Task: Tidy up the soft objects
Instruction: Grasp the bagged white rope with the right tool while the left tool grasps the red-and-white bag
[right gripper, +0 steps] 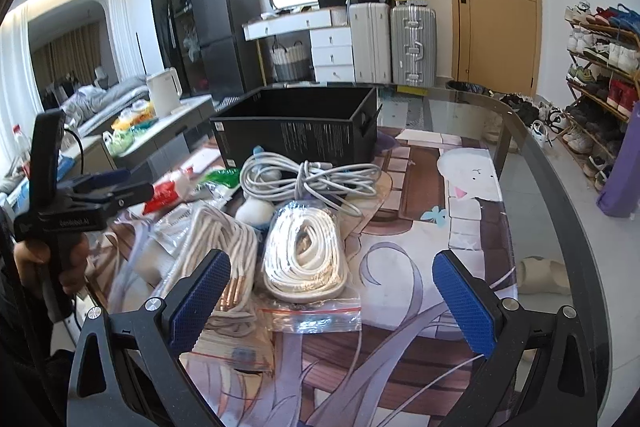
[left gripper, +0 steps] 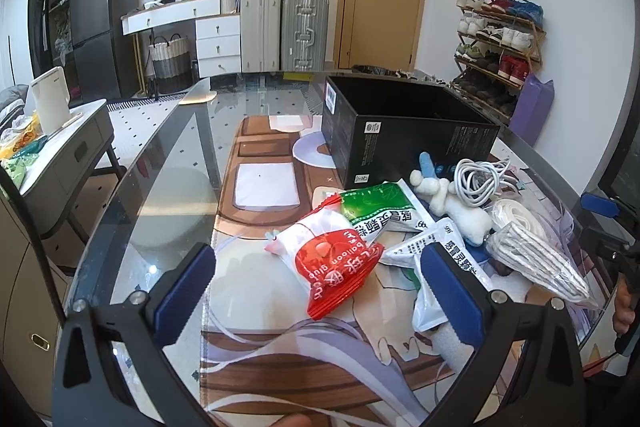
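A pile of soft items lies on the printed mat in front of an open black box (left gripper: 404,125) (right gripper: 304,125). In the left wrist view a red and white balloon-glue packet (left gripper: 332,263) lies between the open fingers of my left gripper (left gripper: 320,287), with a green and white pouch (left gripper: 380,213), a white plush toy (left gripper: 452,203) and a coiled white cable (left gripper: 480,179) behind it. In the right wrist view my right gripper (right gripper: 332,299) stands open above a bagged coil of white cord (right gripper: 304,259); a striped cord bundle (right gripper: 216,247) lies to its left and the grey cable (right gripper: 312,179) behind.
The glass table (left gripper: 168,163) carries a printed mat (right gripper: 436,211). A grey side table with a white kettle (left gripper: 50,99) stands to the left. Suitcases, a door and a shoe rack (left gripper: 500,43) line the far wall. My left gripper (right gripper: 80,203) and a hand show at the right view's left.
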Demonstrator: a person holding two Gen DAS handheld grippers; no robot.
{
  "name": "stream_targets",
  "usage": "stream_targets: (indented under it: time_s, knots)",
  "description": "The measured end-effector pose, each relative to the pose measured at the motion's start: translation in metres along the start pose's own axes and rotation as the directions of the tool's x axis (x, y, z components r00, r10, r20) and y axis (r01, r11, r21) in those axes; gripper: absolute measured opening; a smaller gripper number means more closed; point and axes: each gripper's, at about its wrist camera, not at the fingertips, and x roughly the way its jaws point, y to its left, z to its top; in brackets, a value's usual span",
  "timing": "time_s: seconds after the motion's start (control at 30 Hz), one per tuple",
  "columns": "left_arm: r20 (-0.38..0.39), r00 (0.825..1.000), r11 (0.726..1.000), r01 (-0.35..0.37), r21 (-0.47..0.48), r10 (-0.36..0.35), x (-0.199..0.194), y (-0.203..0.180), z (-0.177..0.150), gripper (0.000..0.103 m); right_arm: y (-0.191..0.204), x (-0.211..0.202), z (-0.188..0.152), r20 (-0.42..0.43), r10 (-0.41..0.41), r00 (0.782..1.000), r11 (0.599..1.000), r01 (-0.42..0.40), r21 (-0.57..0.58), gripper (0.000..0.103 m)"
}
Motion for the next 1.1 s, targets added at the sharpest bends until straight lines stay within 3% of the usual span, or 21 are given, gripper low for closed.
stream_targets:
  time_s: [0.23, 0.57, 1.1]
  knots:
    - [-0.035, 0.999, 1.0, 0.0, -0.007, 0.0, 0.009, 0.005, 0.003, 0.103, 0.001, 0.02, 0.005, -0.068, -0.042, 0.997, 0.999, 0.04, -0.028, 0.103]
    - [-0.092, 0.996, 0.999, -0.023, -0.034, 0.02, 0.025, 0.012, 0.01, 0.103, 0.0, 0.041, 0.011, -0.132, -0.04, 0.99, 0.999, 0.036, -0.034, 0.103]
    - [-0.166, 0.985, 0.999, -0.043, 0.0, 0.042, 0.042, 0.006, 0.012, 0.103, 0.002, 0.069, 0.014, -0.225, -0.049, 0.973, 0.997, 0.035, -0.064, 0.103]
